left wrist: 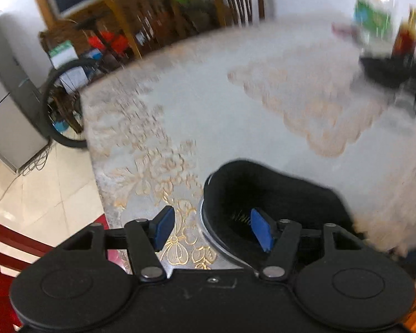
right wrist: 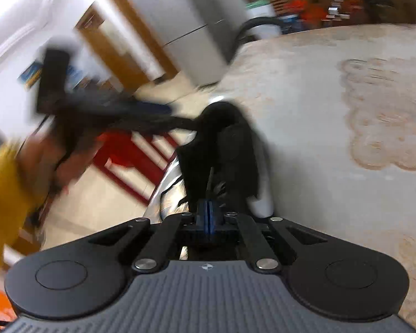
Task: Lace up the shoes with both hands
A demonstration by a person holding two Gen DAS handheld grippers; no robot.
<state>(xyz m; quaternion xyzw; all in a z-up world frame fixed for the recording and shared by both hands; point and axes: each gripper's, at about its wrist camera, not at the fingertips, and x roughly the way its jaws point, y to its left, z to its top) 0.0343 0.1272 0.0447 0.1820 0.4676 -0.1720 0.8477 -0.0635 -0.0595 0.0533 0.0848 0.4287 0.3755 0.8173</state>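
A black shoe (left wrist: 277,194) with a white sole lies on the table at its near left edge, heel opening facing the left wrist camera. My left gripper (left wrist: 212,230) is open and straddles the heel collar, with one blue pad (left wrist: 260,230) inside the opening and the other (left wrist: 163,227) outside. In the right wrist view the shoe (right wrist: 230,149) runs away from the camera. My right gripper (right wrist: 208,216) is shut on a thin black shoelace (right wrist: 209,183) that rises from the pads toward the shoe's tongue. The blurred left gripper (right wrist: 102,116) reaches the heel from the left.
The table wears a pale cloth (left wrist: 208,111) with gold flower patterns; its edge (left wrist: 96,183) drops off at left. A red chair (left wrist: 10,244) stands below it. A black tray with bottles (left wrist: 391,66) sits far right. A yellow sleeve (right wrist: 2,194) is at left.
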